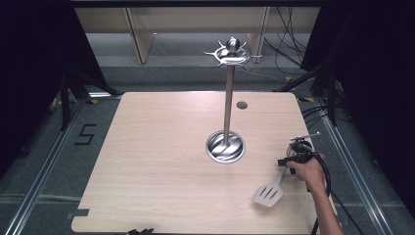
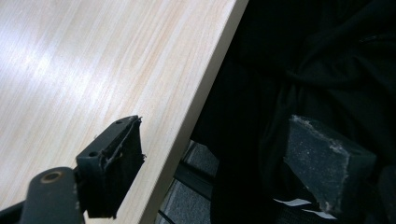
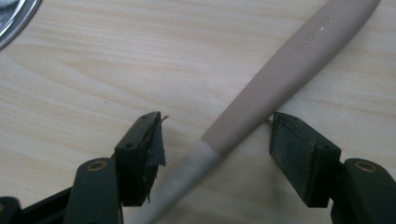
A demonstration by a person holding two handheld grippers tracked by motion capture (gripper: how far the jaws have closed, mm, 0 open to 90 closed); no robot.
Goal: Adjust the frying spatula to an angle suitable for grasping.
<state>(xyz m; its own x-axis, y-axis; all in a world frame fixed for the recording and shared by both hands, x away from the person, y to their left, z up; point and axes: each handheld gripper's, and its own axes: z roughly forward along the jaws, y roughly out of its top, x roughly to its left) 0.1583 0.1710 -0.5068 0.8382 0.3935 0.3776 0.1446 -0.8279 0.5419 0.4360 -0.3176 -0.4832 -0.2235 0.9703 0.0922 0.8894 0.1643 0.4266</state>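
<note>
A slotted spatula point(image 1: 270, 193) lies flat near the table's front right corner, with its head toward the front edge. Its beige handle point(image 3: 280, 79) runs slantwise between the jaws of my right gripper point(image 3: 215, 119), which stand open on either side of it. The right-hand pad point(image 3: 299, 149) sits close against the handle, while the other pad stays clear of it. In the high view a hand holds the right gripper point(image 1: 288, 160) over the handle's end. My left gripper point(image 2: 215, 123) is open with nothing between its jaws, and it hangs at the table's front edge point(image 1: 139, 231).
A steel utensil stand point(image 1: 228, 98) rises from a round base point(image 1: 225, 146) at the table's middle, its hook ring on top bare. A small dark disc point(image 1: 242, 105) lies behind it. Black cloth point(image 2: 317, 70) hangs beyond the table's front edge. Cables trail on the floor at the right.
</note>
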